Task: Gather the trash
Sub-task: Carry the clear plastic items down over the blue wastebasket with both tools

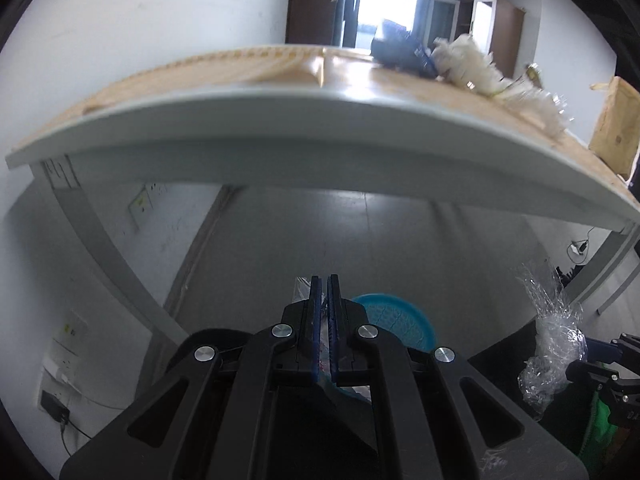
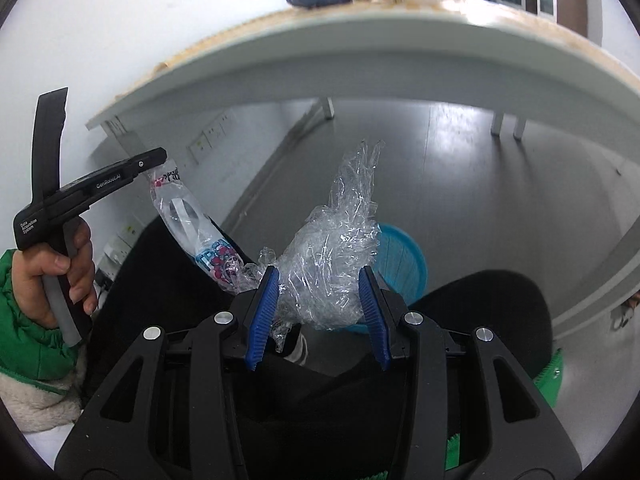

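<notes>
Crumpled clear wrap (image 2: 332,264), clamped in the right hand-held gripper (image 2: 318,312), hangs directly above the blue bin (image 2: 404,260).

crumpled clear plastic (image 2: 328,264) above blue bin (image 2: 404,260) (floor)

White print "GenRobot.AI" on black upper body of left hand-held gripper (image 2: 156,166), at 9 o'clock in right wrist view. Lower on same body, near hand (image 2: 52,276), small white label "Data Acquisition System" (three stacked lines). Clear plastic wrapper (image 2: 192,228) hanging from that gripper's tip carries dark lettering at top and red-blue printed letters at bottom, both too crumpled to read. Left wrist view: no legible text.
</notes>
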{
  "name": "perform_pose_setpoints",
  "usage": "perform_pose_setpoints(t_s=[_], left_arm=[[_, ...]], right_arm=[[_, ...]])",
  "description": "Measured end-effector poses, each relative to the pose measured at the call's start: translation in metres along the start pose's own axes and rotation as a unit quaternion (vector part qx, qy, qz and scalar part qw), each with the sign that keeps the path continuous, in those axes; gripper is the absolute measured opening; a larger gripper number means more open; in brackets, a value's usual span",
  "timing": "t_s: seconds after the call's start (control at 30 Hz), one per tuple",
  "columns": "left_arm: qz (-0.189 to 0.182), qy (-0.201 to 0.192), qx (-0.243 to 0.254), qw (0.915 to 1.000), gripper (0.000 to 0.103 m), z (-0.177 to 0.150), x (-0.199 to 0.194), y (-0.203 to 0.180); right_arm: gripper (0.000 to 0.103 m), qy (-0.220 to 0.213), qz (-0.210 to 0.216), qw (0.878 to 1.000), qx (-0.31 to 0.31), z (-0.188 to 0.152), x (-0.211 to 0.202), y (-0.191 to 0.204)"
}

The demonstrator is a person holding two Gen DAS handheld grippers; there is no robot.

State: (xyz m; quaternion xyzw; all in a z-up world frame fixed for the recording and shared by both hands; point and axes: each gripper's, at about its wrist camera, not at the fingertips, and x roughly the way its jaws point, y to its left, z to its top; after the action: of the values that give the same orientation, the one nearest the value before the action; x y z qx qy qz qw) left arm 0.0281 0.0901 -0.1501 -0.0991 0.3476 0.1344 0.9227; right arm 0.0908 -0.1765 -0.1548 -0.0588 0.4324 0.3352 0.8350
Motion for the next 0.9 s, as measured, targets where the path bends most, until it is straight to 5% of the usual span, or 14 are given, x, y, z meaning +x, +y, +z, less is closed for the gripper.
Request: perform_pose_setpoints(t_s=[0.47, 0.9], left_arm=[[0.049, 0.031, 0.017, 0.9982, 0.002, -0.007, 0.093, -0.015], [0.084, 0.099, 0.013, 0.9915, 0.002, -0.004, 0.180, -0.027]], right_arm=[[0.039, 0.062, -0.020, 0.998, 0.015, 0.008, 0.067, -0.012], [0.039, 0.132, -0.031, 0.990, 0.046, 0.015, 0.135, -0.025]])
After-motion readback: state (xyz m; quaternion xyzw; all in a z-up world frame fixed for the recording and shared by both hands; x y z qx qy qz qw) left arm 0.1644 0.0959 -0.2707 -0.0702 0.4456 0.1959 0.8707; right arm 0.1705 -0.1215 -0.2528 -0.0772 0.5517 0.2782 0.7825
